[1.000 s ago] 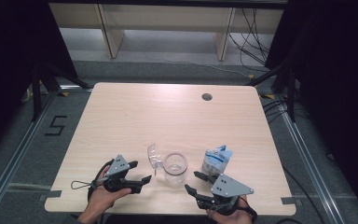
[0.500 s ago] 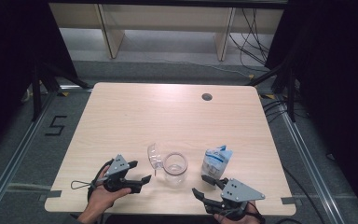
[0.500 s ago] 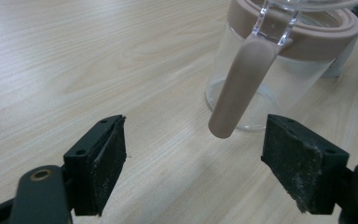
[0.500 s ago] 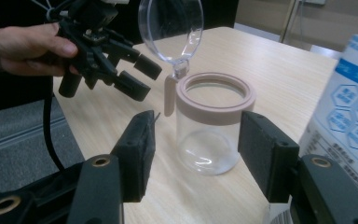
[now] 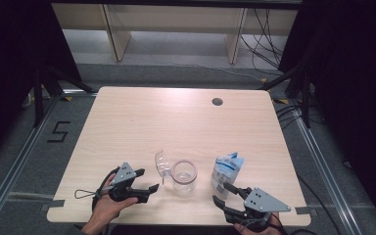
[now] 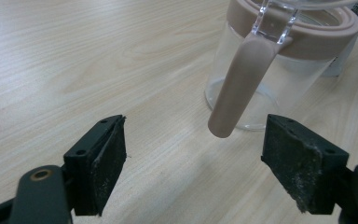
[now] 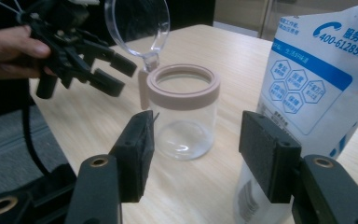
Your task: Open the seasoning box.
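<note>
Clear jar (image 5: 184,176), lid hinged open, stands beside soft pouch (image 5: 225,171) at the table's (image 5: 186,122) near edge: rigid, slippery, probably breakable; grip its body with your open, empty left gripper (image 5: 149,192) or right gripper (image 5: 223,194).

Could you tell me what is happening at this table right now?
A person holds a gripper in each hand at the near edge of a wooden table. Between them stands a clear glass jar with a pink rim, its hinged clear lid flipped open. Beside it stands a white and blue pouch. The left gripper sits open just short of the jar, and the right gripper is open too, facing jar and pouch. Neither holds anything.
</note>
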Demonstrator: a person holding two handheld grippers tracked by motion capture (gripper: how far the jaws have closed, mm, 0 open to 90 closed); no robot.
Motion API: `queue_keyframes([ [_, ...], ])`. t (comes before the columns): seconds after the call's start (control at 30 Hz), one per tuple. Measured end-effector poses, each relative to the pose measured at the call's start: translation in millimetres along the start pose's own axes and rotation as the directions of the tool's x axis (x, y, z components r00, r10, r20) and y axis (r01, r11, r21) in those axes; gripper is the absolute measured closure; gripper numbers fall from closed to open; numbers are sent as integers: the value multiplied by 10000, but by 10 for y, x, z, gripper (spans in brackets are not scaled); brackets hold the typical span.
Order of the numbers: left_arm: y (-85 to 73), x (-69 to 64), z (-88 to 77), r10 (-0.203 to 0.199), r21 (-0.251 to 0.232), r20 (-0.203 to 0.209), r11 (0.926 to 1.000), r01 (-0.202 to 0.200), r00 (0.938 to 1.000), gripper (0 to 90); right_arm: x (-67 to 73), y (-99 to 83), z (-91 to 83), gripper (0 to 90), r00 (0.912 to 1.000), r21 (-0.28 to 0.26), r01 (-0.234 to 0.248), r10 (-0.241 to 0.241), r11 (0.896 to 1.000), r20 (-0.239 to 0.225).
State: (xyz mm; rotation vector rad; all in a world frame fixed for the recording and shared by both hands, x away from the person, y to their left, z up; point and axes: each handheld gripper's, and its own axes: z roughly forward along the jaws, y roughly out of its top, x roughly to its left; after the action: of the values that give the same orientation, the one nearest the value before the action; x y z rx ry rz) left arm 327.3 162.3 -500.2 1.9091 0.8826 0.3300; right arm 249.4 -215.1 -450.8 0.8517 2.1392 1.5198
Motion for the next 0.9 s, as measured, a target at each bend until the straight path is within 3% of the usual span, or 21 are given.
queue_keyframes([
  [0.07,0,1,-2,-75,-61,4,10000,75,10000,212,13,-12,3,460,10000,7,0,0,10000,-49],
  [0.13,1,6,-3,-50,-71,10,10000,50,10000,212,4,-13,-17,457,9993,22,269,-269,9996,243],
  [0.17,1,8,-3,4,-64,12,10000,-4,10000,212,9,-16,-20,452,9997,48,89,-90,9999,214],
  [0.2,-3,2,-2,-83,-49,-27,10000,83,10000,212,-12,-17,-17,445,9986,-147,393,-388,9991,356],
  [0.27,-4,5,5,3,-45,46,10000,-3,10000,212,20,-19,-40,444,9997,4,-240,240,9997,105],
  [0.3,-5,5,8,16,-45,78,10000,-16,10000,213,4,-20,-30,443,10000,-150,19,-18,9999,69],
  [0.37,-5,5,7,33,-33,83,10000,-33,10000,213,0,-22,-50,443,9992,94,175,-179,9998,349],
  [0.43,-4,8,3,8,-42,53,10000,-8,10000,213,3,-32,-56,439,9990,159,-10,3,9999,446],
  [0.53,-5,8,-1,22,5,16,10000,-22,10000,213,-7,-35,-66,438,9972,-22,281,-279,9996,690],
  [0.6,-4,6,-2,30,11,27,10000,-30,10000,214,-9,-44,-71,433,9963,69,194,-199,9998,836],
  [0.63,-3,5,-3,30,11,33,10000,-30,10000,214,11,-50,-74,427,9965,160,-159,145,9997,819],
  [0.77,-4,7,-4,14,0,11,10000,-14,10000,215,-14,-59,-75,422,9962,125,239,-249,9996,830],
  [0.9,-5,7,-3,30,9,27,10000,-30,10000,215,-17,-70,-82,417,9940,172,-43,24,9998,1095],
])
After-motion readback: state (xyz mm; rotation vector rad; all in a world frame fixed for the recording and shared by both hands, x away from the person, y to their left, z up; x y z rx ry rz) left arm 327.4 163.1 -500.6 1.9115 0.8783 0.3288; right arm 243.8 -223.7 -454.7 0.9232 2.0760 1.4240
